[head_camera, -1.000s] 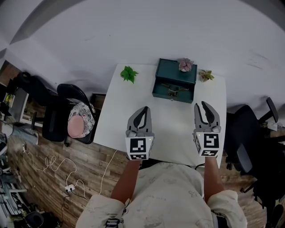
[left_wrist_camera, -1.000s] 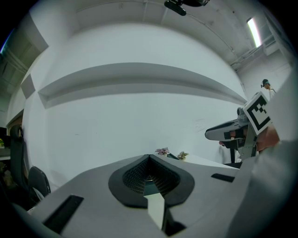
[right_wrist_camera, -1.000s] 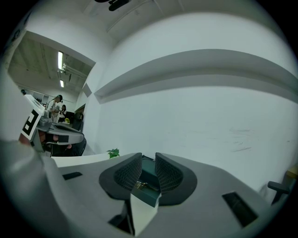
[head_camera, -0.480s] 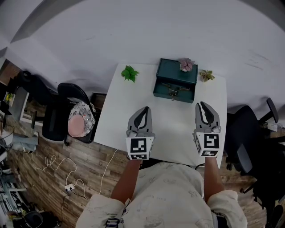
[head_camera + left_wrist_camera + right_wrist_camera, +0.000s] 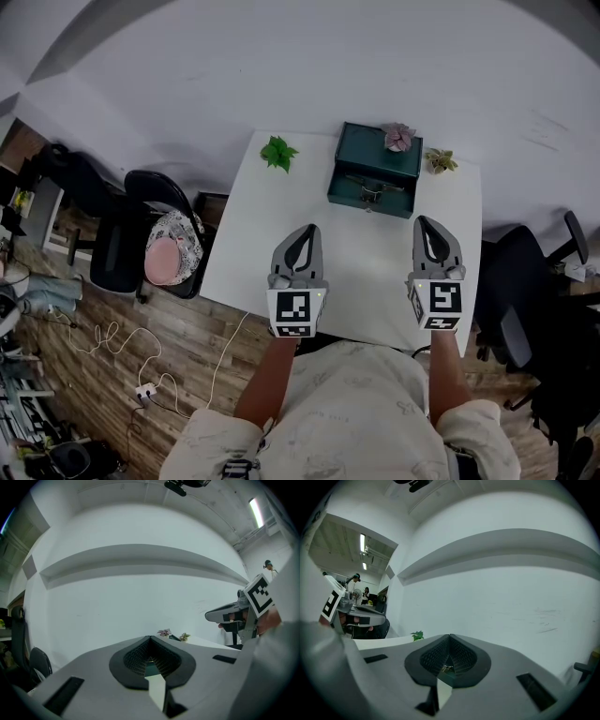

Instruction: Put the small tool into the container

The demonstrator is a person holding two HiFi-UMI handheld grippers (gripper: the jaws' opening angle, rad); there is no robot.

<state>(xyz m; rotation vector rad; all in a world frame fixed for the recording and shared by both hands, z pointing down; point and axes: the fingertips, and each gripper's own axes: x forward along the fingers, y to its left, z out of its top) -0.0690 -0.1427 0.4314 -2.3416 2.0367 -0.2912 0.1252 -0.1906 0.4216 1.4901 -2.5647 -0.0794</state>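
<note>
A teal container [image 5: 375, 169] stands shut at the back of the white table [image 5: 248, 246], with a small metal piece [image 5: 374, 191] on its front face; I cannot tell if that is a clasp or the tool. My left gripper [image 5: 307, 229] hovers over the table's near half, shut and empty. My right gripper [image 5: 424, 221] is level with it on the right; its jaws have just been closing with nothing between them and now meet. In the left gripper view the jaws [image 5: 150, 637] are pressed together. The right gripper view shows its jaws [image 5: 450, 636] together too, with teal behind them.
A green leafy plant [image 5: 277, 153] sits at the table's back left. A pink plant [image 5: 398, 137] rests on the container and a small pale plant [image 5: 438, 160] beside it. A black chair with a patterned cushion [image 5: 169, 255] stands left, another chair [image 5: 536, 319] right. Cables [image 5: 122, 349] lie on the wooden floor.
The right gripper's jaws went from spread apart to closed, with nothing caught in them. Both hands stayed where they were; the head view shifted slightly.
</note>
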